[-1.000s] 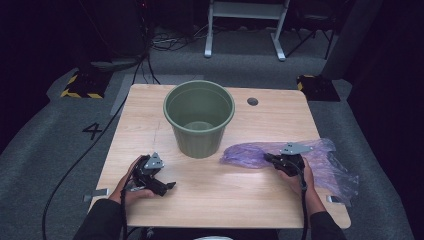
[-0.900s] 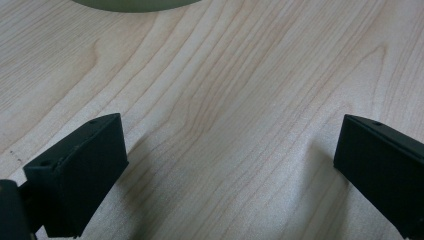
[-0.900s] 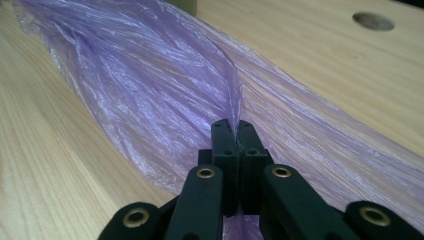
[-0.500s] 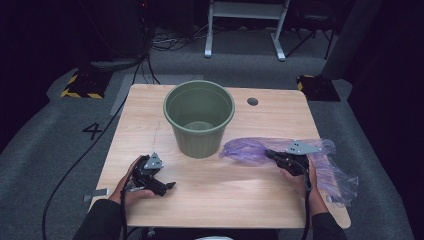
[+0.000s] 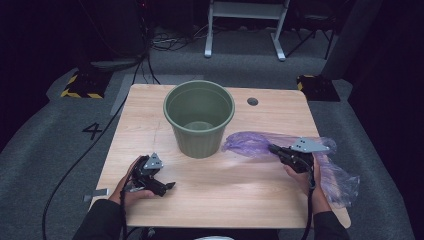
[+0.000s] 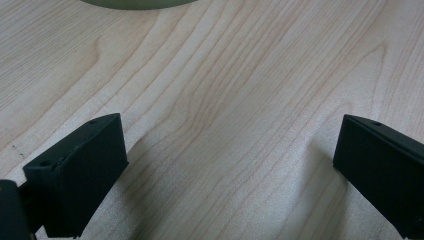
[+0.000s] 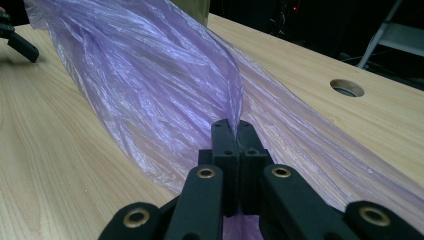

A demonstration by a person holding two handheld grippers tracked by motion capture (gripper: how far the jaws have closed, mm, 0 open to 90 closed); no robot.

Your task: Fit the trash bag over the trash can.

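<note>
Pinching crinkled, translucent purple plastic bag (image 7: 150,85), right tool (image 7: 238,131); left tool (image 6: 225,165) agape, probably resting on table (image 5: 225,190).

Light wooden table (image 5: 215,190), green pot (image 5: 199,117) standing mid-table, purple plastic bag (image 5: 260,142) lying at its right side

A single readable mark: a large dark numeral "4" (image 5: 92,131) printed on the grey floor (image 5: 60,150), just left of the wooden table (image 5: 280,200) and beside its near-left half. No other text, label or brand can be read on the table or on anything standing on it. The yellow-and-black striped block (image 5: 80,87) beyond the numeral carries hazard stripes, no words.
</note>
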